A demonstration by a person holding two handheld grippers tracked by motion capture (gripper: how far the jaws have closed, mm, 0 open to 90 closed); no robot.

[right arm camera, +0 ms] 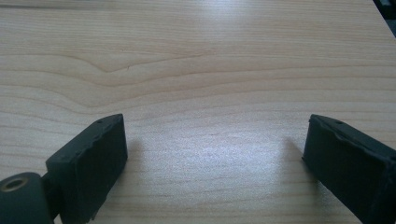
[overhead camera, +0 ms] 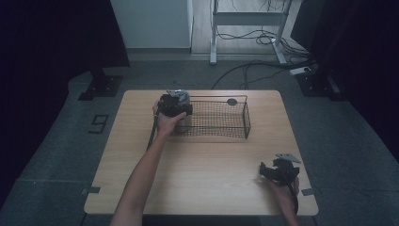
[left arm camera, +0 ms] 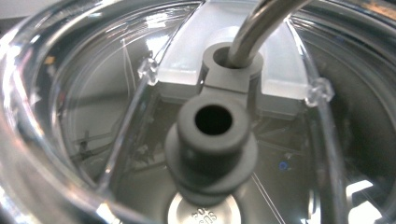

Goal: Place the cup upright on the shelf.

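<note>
Left gripper (overhead camera: 175, 107) sits at the left end of the wire basket (overhead camera: 221, 120), at the far-left part of the wooden table (overhead camera: 202, 174). Person's left hand (overhead camera: 167, 123) grips it from the near side, forearm coming in from the bottom edge. A clear glass jar (overhead camera: 181, 99) w/ hinged lid is right at the gripper, at the basket's left end; whether it stands inside the basket or against its end wall, cannot tell from the high view.

Left gripper view: camera is pressed close to the jar's clear lid (left arm camera: 93, 93). Visible through/on it: grey rubber stopper (left arm camera: 212, 140) w/ a hole in its top, a frosted plastic bracket (left arm camera: 233, 56) and a bent metal wire bail (left arm camera: 261, 23) passing into that bracket. Own jaws are out of frame here, and in the high view they're hidden by the gripper body, so state of left claw: cannot tell.

Right gripper (overhead camera: 277, 170) is at the near-right corner of the table, well apart from basket and jar, held by the right hand (overhead camera: 286, 190). Right gripper view: jaws stand wide apart, nothing betw. them, bare wood grain (right arm camera: 201, 93) below. Pads hover just over or rest on the tabletop; contact unclear.

A small dark round item (overhead camera: 232, 101) lies at the basket's far rim; ID not possible.
</note>
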